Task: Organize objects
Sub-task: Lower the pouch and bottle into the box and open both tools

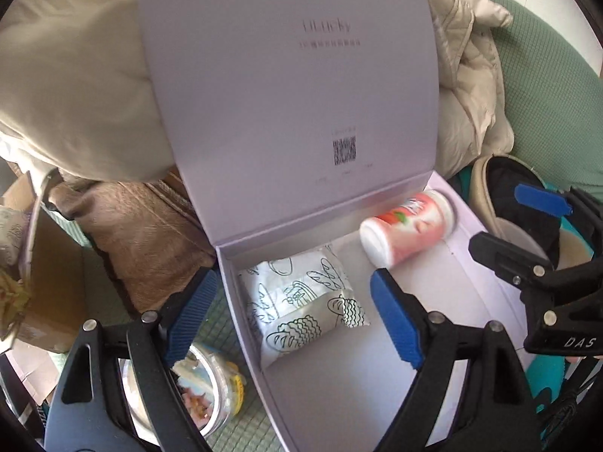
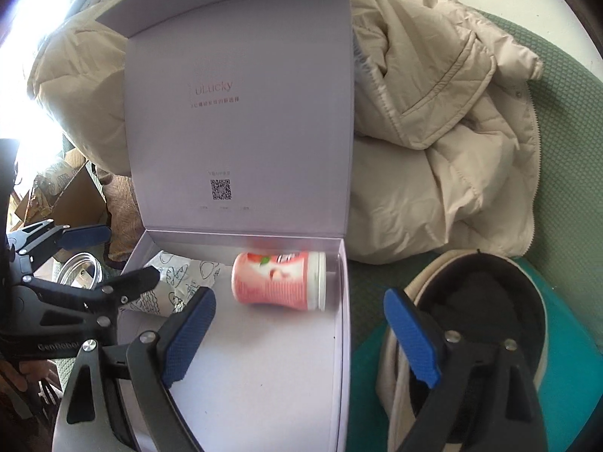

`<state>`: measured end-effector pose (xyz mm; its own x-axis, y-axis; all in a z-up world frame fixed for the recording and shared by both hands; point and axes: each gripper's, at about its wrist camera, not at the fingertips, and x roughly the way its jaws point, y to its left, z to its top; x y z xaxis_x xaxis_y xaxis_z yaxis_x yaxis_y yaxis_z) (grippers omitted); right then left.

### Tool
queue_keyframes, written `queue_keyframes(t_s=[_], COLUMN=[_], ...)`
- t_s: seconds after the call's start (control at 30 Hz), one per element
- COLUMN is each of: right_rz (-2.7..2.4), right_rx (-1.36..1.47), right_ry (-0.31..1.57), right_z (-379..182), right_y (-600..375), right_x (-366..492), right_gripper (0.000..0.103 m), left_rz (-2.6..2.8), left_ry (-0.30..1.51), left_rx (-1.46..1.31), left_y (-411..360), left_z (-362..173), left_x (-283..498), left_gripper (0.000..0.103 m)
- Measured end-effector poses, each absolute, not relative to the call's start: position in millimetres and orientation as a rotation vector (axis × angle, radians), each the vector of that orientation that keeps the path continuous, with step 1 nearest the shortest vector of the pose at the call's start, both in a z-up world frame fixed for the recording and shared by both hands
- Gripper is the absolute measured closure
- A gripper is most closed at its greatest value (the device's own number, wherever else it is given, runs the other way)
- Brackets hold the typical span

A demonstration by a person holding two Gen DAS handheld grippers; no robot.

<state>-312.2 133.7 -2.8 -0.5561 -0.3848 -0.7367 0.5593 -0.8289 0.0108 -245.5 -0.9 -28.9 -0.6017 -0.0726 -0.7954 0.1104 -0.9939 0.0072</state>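
Observation:
A lilac box (image 1: pixel 339 395) lies open with its lid (image 1: pixel 286 94) standing upright behind it. Inside, a white packet (image 1: pixel 301 301) printed with line drawings lies at the left. A pink bottle (image 1: pixel 409 226) lies on its side at the back right. My left gripper (image 1: pixel 294 316) hangs open above the packet, its blue pads clear of it. In the right wrist view the bottle (image 2: pixel 280 280) and packet (image 2: pixel 177 282) lie in the box (image 2: pixel 264 376). My right gripper (image 2: pixel 299 339) is open and empty, straddling the box's right wall.
A clear jar (image 1: pixel 211 388) with snacks sits on the green mat left of the box. A beige cap (image 2: pixel 486 301) with a dark inside lies right of it, and a cream jacket (image 2: pixel 433 143) behind. A cardboard box (image 1: pixel 45 301) is at the far left.

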Motion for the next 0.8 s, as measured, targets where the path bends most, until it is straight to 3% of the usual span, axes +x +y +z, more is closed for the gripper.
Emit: queue_keyframes(t_s=[0.8], right_rz=[-2.464], right_rx=[0.933], right_ry=[0.290], right_z=[88], right_y=[144], right_x=[-219], right_gripper=[0.011], left_rz=[-2.801], left_ry=[0.035], left_rx=[1.163], left_y=[-10], left_z=[66], left_x=[-145], left_gripper=[0.017])
